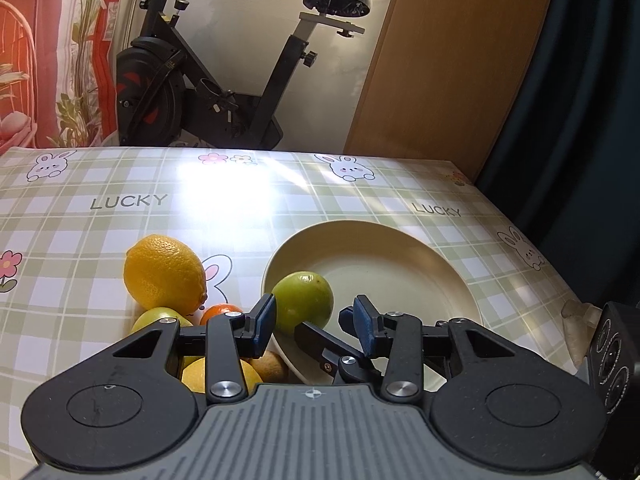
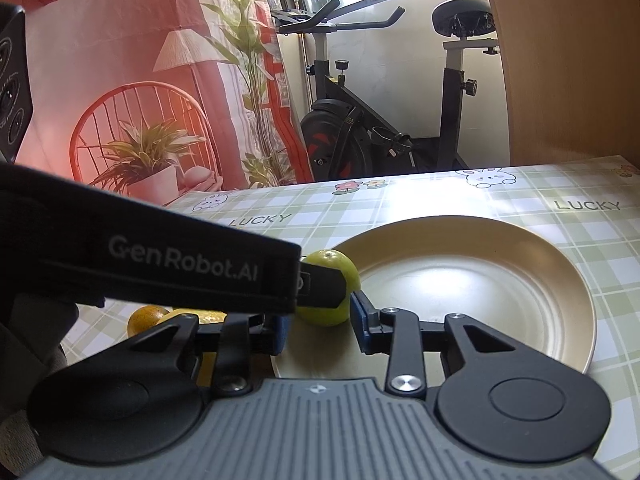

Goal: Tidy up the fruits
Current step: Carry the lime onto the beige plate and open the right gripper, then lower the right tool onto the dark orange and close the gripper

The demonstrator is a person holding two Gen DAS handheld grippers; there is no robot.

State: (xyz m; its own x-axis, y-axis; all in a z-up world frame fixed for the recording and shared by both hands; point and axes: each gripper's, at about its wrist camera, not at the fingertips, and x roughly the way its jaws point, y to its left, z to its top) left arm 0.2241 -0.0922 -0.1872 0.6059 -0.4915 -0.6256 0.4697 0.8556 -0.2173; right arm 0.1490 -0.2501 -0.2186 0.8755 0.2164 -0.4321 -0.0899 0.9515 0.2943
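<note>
A green lime lies on the left inner edge of the cream plate. My left gripper is open, its blue pads just behind and either side of the lime, not gripping it. A yellow lemon, a small orange, another green fruit, a second yellow fruit and a brown kiwi lie on the table left of the plate. In the right wrist view my right gripper is open just behind the same lime on the plate; the left gripper's body crosses in front.
The table has a green plaid cloth with bunnies. Its far edge and right edge are near the plate. An exercise bike and a wooden panel stand beyond the table.
</note>
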